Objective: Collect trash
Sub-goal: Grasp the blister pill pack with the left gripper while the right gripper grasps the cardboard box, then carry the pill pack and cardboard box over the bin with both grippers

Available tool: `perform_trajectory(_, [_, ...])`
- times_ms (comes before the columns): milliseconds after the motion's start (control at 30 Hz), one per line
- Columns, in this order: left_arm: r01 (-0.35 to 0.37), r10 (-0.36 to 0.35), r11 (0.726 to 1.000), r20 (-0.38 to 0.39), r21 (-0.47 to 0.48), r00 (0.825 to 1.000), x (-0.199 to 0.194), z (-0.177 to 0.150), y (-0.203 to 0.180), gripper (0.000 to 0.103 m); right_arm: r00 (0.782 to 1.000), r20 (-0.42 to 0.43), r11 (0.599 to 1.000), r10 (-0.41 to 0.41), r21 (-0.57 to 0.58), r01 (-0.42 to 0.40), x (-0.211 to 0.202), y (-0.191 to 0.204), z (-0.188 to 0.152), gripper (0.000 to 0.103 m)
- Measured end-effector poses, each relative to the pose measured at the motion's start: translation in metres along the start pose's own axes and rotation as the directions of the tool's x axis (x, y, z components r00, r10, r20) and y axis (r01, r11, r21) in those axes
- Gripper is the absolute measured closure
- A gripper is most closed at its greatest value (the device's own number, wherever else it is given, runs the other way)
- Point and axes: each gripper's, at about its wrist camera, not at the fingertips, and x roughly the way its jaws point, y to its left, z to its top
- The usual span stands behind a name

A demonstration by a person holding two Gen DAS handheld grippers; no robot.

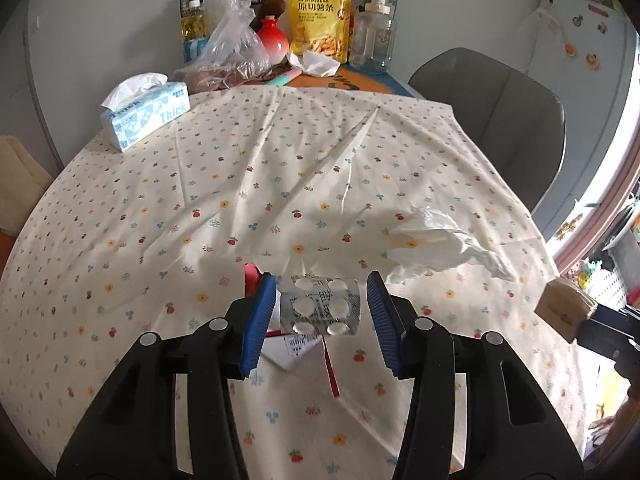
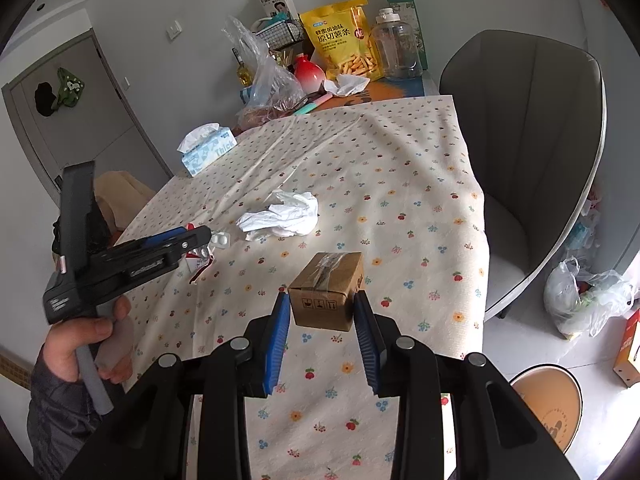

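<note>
A silver pill blister pack (image 1: 320, 308) lies on a red and white wrapper (image 1: 296, 350) on the flowered tablecloth (image 1: 224, 184). My left gripper (image 1: 322, 300) is open, its blue fingers on either side of the blister pack; it also shows in the right wrist view (image 2: 200, 240). A crumpled white tissue (image 1: 440, 246) lies to the right of it, seen too in the right wrist view (image 2: 286, 216). My right gripper (image 2: 322, 312) is shut on a small cardboard box (image 2: 326, 290) and holds it above the table; the box shows at the left wrist view's right edge (image 1: 564, 310).
A tissue box (image 1: 146, 114) sits at the far left. Bottles, a yellow snack bag (image 1: 320, 16), a plastic bag and crumpled paper crowd the far end. A grey chair (image 2: 532, 152) stands right of the table. A round bin (image 2: 550, 408) and a filled plastic bag (image 2: 580, 296) are on the floor.
</note>
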Motion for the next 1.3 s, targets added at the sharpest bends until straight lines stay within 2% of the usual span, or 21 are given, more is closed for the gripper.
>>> perform_trajectory(100, [0.001, -0.001, 1.0, -0.014, 0.002, 1.0, 0.006, 0.0, 0.0, 0.056, 1.0, -0.001, 1.0, 0.004, 0.001, -0.004, 0.002, 0.0, 0.001, 0.07])
perform_trajectory(167, [-0.002, 0.002, 1.0, -0.029, -0.003, 1.0, 0.008, -0.001, 0.001, 0.063, 1.0, -0.002, 1.0, 0.006, 0.003, -0.006, 0.003, 0.0, 0.001, 0.07])
perform_trajectory(200, [-0.001, 0.0, 1.0, -0.026, -0.009, 1.0, 0.006, -0.003, 0.001, 0.063, 1.0, -0.004, 1.0, 0.008, 0.006, -0.008, 0.004, -0.001, 0.001, 0.07])
perform_trajectory(733, [0.062, -0.051, 0.993, 0.106, -0.101, 0.993, -0.063, -0.029, -0.02, 0.063, 0.999, 0.022, 0.999, 0.029, 0.042, -0.03, -0.014, -0.012, -0.005, 0.07])
perform_trajectory(1133, [0.076, -0.04, 0.981, 0.199, -0.178, 0.979, -0.111, -0.036, -0.033, 0.063, 0.998, 0.054, 0.997, 0.018, 0.07, -0.022, -0.04, -0.033, -0.012, 0.07])
perform_trajectory(1300, [0.114, -0.074, 0.981, 0.234, -0.159, 0.969, -0.128, -0.03, -0.047, 0.063, 0.998, 0.067, 0.997, 0.004, 0.071, -0.009, -0.051, -0.039, -0.014, 0.07])
